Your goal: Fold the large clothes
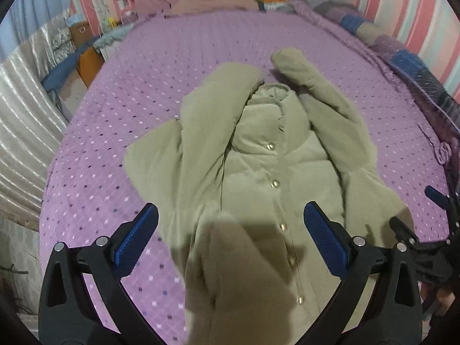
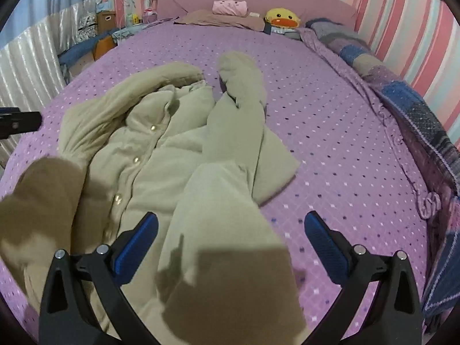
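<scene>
A large pale olive padded coat (image 1: 258,166) with a row of snap buttons lies on the purple bedspread (image 1: 143,92), collar toward the headboard. Both sleeves lie folded over its front. My left gripper (image 1: 230,238) is open above the coat's lower left part, over a folded sleeve (image 1: 230,273). The coat also shows in the right wrist view (image 2: 161,158). My right gripper (image 2: 230,238) is open above the coat's right sleeve (image 2: 227,230), holding nothing. The right gripper's black frame (image 1: 431,230) shows at the right edge of the left wrist view.
A yellow duck plush (image 2: 283,18), a pink folded item (image 2: 230,7) and a brown pillow (image 2: 218,18) lie by the pink headboard. A bunched patchwork quilt (image 2: 402,92) runs along the striped wall on the right. Curtains (image 1: 23,115) and boxes (image 1: 77,31) stand left of the bed.
</scene>
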Available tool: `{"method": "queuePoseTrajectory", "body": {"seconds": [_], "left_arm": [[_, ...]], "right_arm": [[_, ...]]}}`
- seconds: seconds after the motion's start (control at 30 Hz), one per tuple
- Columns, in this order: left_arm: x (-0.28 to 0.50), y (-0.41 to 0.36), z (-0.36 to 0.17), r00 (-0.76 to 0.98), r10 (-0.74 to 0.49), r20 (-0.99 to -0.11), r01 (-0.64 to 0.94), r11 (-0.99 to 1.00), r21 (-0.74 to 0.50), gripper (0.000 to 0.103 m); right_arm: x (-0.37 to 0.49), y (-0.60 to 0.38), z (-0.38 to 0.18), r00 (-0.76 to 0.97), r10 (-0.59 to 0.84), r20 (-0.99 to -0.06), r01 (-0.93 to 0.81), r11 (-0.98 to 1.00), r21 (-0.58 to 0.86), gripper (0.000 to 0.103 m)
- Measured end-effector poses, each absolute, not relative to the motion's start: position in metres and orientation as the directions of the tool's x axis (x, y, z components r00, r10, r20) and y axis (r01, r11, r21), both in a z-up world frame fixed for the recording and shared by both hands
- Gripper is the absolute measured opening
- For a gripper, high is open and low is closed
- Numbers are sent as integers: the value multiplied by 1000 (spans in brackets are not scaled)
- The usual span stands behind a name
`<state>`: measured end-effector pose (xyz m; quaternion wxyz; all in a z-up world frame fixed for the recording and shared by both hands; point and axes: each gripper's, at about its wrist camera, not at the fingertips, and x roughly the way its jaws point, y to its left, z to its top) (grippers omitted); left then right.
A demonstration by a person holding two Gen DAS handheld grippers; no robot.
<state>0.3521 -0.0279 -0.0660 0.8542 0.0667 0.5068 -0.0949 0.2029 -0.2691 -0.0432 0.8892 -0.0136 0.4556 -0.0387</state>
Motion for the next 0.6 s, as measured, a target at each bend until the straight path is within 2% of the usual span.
{"method": "queuePoseTrajectory", "body": {"seconds": [0.2,0.23,0.33,0.53,0.6], "left_arm": [[425,-39,-119,338,-85,-937,152,988,-34,100],[429,-41,-127,337,-66,-939,149,989,-16,100],[430,-44,-159,378,94,-921,126,980,151,100],[415,-24,-216,374,249,-893,134,939,318,100],[413,-13,-224,376,220,-900,137,947,289,100]], "right_arm": [[253,-277,-68,531,-105,-841,78,994,-76,101],[260,-277,-72,523,-111,-845,80,994,-80,101],[276,-274,-86,504,-113,-856,78,993,-85,101],[286,-270,-111,470,-148,-870,73,989,-129,101],[285,-271,-117,461,-137,-877,76,990,-115,101]]}}
